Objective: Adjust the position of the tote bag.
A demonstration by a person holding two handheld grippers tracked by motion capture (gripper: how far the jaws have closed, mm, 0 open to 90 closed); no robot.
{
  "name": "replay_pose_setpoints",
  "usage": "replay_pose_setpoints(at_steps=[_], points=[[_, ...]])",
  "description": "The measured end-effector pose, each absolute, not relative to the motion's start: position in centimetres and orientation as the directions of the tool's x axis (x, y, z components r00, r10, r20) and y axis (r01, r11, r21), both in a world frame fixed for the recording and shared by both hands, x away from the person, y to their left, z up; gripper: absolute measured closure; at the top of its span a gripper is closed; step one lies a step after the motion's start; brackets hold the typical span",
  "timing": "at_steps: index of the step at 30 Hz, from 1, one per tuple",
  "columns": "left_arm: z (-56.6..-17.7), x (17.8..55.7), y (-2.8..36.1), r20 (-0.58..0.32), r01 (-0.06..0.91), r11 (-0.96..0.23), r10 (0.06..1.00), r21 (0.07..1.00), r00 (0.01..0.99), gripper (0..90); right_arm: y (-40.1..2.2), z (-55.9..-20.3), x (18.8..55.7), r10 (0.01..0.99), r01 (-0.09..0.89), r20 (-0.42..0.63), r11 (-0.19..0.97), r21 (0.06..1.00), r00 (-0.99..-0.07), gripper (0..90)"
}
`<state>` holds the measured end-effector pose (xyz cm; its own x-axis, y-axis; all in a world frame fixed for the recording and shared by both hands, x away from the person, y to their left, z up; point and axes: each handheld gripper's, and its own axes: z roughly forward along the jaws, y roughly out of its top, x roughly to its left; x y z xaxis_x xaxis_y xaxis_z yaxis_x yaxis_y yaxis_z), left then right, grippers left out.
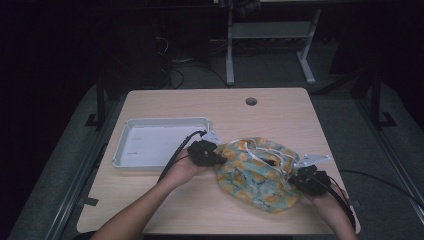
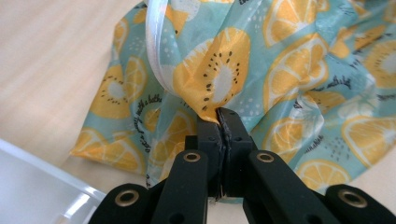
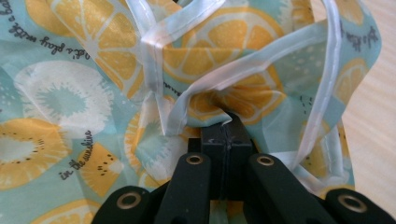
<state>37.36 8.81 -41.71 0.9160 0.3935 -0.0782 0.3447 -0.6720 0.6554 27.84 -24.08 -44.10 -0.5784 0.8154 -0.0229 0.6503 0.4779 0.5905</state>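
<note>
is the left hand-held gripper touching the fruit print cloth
Touching. In the left gripper view the left hand-held gripper has its jaws shut on a fold of the fruit print cloth.

Both forearms reach forward, left gripper [image 1: 204, 152] and right gripper [image 1: 309, 180] with jaws pinched closed.

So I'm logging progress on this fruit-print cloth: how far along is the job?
Done: both grippers have hold. The left gripper is shut on the fruit-print cloth, and the right gripper is shut on it near the white trim. In hand: the cloth lies crumpled on the table. Left: probably spreading or folding; the grey tray beside it holds nothing.
</note>
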Motion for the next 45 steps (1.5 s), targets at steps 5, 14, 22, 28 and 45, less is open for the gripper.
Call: replay_pose_setpoints(at_steps=[5, 14, 22, 28, 45], points=[[-41.8, 39.1, 8.5, -0.104, 0.382, -0.641, 0.428, 0.665, 0.898, 87.5, -24.3, -44.5, 29.5, 0.824, 0.650, -0.038, 0.473, 0.595, -0.565, 89.0], [-41.1, 38.4, 9.3, -0.152, 0.415, -0.589, 0.443, 0.693, 0.884, 60.7, -25.0, -44.6, 29.2, 0.823, 0.637, -0.032, 0.463, 0.616, -0.568, 88.8], [-38.4, 38.3, 10.0, -0.128, 0.390, -0.555, 0.451, 0.735, 0.883, 39.5, -25.0, -44.7, 29.3, 0.818, 0.634, -0.044, 0.478, 0.609, -0.574, 88.7], [-36.6, 40.7, 9.4, -0.157, 0.409, -0.512, 0.466, 0.755, 0.871, 33.6, -24.9, -44.9, 29.3, 0.815, 0.634, -0.050, 0.486, 0.602, -0.577, 88.8], [-37.9, 44.3, 3.0, -0.242, 0.425, -0.583, 0.368, 0.692, 0.898, 78.3, -24.9, -44.9, 29.3, 0.809, 0.628, -0.062, 0.500, 0.596, -0.585, 88.6]])
